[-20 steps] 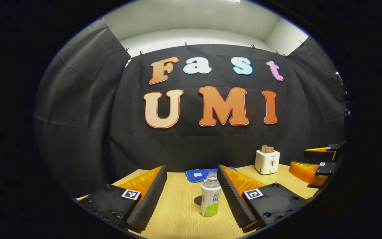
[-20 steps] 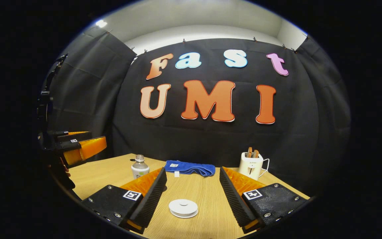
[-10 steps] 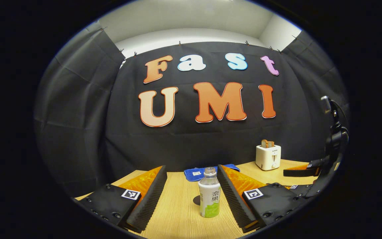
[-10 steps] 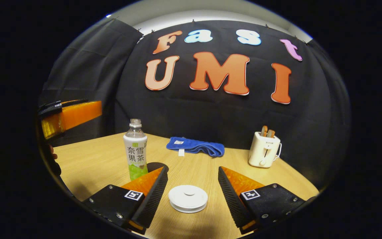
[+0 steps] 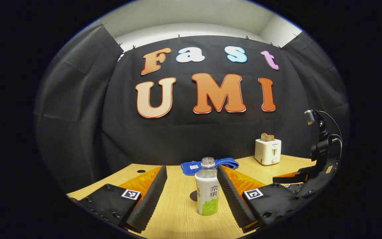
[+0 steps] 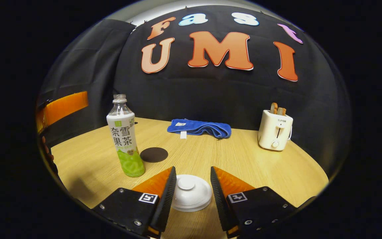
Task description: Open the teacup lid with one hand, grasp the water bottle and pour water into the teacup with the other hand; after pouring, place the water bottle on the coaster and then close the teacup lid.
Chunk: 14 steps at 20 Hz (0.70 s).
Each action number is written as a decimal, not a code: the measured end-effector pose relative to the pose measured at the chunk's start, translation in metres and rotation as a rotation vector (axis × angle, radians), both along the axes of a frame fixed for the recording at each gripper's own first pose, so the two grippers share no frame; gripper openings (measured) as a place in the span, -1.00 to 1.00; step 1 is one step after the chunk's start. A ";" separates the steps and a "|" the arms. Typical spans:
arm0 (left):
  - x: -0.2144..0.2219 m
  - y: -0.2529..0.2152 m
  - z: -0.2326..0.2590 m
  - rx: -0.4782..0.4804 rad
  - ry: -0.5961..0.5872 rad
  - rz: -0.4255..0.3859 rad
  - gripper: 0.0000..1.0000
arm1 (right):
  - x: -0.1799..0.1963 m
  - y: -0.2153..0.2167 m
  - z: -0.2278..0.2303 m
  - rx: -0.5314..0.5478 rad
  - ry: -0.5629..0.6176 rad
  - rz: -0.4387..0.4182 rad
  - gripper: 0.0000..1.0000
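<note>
A clear water bottle with a white and green label and no cap stands on the wooden table, between the fingers of my open left gripper and nearer the right finger. The bottle also shows at the left in the right gripper view, with the dark round coaster just behind it. The white teacup lid with its knob lies low between the fingers of my right gripper, which straddle the knob without touching it. The lid hides the cup beneath.
A folded blue towel lies at the back of the table near the wall. A white toaster with bread in it stands at the back right. The left gripper hangs at the left edge of the right gripper view.
My right gripper has dropped down and forward over the lid, and its fingers have narrowed around the knob. My left gripper has eased closer to the bottle, still open.
</note>
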<state>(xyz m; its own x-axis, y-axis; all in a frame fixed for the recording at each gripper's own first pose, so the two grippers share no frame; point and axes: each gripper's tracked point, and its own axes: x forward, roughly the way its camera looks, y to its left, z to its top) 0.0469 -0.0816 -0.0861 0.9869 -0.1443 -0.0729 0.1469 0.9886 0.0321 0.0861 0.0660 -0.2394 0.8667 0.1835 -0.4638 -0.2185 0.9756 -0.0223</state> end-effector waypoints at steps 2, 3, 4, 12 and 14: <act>-0.001 -0.001 -0.004 0.006 0.009 -0.005 0.99 | -0.002 0.004 -0.006 -0.041 0.005 0.021 0.16; -0.002 -0.001 -0.006 0.007 0.014 -0.006 0.99 | -0.001 0.005 -0.009 -0.055 0.003 0.025 0.09; -0.002 -0.001 -0.008 0.007 0.019 -0.007 0.94 | 0.000 0.005 -0.009 -0.063 0.004 0.027 0.07; 0.001 -0.001 -0.020 0.006 0.055 -0.014 0.94 | -0.001 0.003 -0.010 -0.028 0.026 0.011 -0.39; 0.003 -0.005 -0.024 -0.003 0.068 -0.026 0.97 | -0.002 0.006 -0.010 0.000 0.036 0.012 -0.54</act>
<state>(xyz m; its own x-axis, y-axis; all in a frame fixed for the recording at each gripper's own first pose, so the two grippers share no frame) 0.0498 -0.0864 -0.1106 0.9756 -0.1698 -0.1389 0.1740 0.9846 0.0188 0.0838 0.0717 -0.2495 0.8475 0.1935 -0.4943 -0.2307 0.9729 -0.0146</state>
